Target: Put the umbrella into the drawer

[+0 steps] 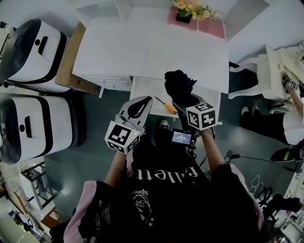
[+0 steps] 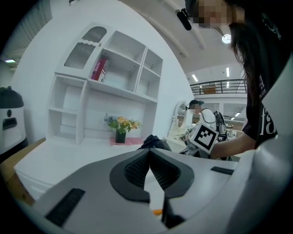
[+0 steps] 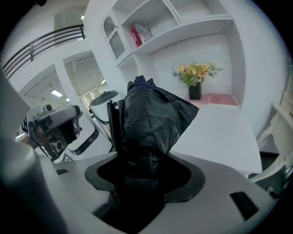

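The black folded umbrella [image 1: 179,87] is upright in my right gripper [image 1: 184,102], which is shut on its lower part. It hangs over the open white drawer [image 1: 146,91] under the table's front edge. In the right gripper view the umbrella [image 3: 153,116] fills the gap between the jaws of the right gripper [image 3: 145,161]. My left gripper [image 1: 147,99] is shut with nothing in it and hovers over the drawer's left part. In the left gripper view the tips of the left gripper [image 2: 149,152] touch, and the umbrella [image 2: 154,141] shows just beyond them.
An orange-handled screwdriver [image 1: 167,107] lies in the drawer. The white table [image 1: 142,47] carries a flower pot [image 1: 190,10] on a pink mat. Two white appliances [image 1: 33,52] stand at the left; a white chair [image 1: 268,71] and another person [image 1: 292,114] are at the right.
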Demonstrator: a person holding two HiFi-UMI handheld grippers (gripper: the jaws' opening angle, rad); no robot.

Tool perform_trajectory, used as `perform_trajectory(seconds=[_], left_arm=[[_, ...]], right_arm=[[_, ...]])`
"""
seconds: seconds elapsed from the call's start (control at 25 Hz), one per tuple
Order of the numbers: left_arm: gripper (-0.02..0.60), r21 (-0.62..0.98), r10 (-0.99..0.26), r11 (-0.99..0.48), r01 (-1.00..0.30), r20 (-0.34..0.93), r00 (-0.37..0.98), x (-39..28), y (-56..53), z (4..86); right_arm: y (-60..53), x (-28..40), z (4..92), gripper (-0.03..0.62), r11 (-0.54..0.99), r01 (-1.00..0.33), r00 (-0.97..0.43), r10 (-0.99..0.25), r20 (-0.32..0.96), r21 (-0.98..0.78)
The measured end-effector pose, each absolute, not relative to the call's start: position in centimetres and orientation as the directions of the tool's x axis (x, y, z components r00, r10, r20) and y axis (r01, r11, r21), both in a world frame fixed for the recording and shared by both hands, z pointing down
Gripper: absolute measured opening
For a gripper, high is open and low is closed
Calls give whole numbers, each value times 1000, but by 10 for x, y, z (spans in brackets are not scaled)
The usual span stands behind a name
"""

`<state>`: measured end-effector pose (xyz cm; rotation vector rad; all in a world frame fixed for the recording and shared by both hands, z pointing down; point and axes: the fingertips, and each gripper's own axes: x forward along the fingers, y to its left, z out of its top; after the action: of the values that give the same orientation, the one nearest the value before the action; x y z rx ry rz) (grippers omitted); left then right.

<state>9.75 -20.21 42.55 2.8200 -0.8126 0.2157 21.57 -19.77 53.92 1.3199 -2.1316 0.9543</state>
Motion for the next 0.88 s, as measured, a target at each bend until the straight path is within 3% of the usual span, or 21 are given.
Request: perform_trajectory(seconds=[0.48,0.88], left_arm=[[14,160,-619,-746,-646,190,762,84,-214,428],[14,86,-642,-741,-666,200,740,78,-226,454]], right_arm=[[-222,202,664,278,600,-770,-420,-225,879,-214],[-233,187,739,278,686,-712,-322,-131,938,-148]])
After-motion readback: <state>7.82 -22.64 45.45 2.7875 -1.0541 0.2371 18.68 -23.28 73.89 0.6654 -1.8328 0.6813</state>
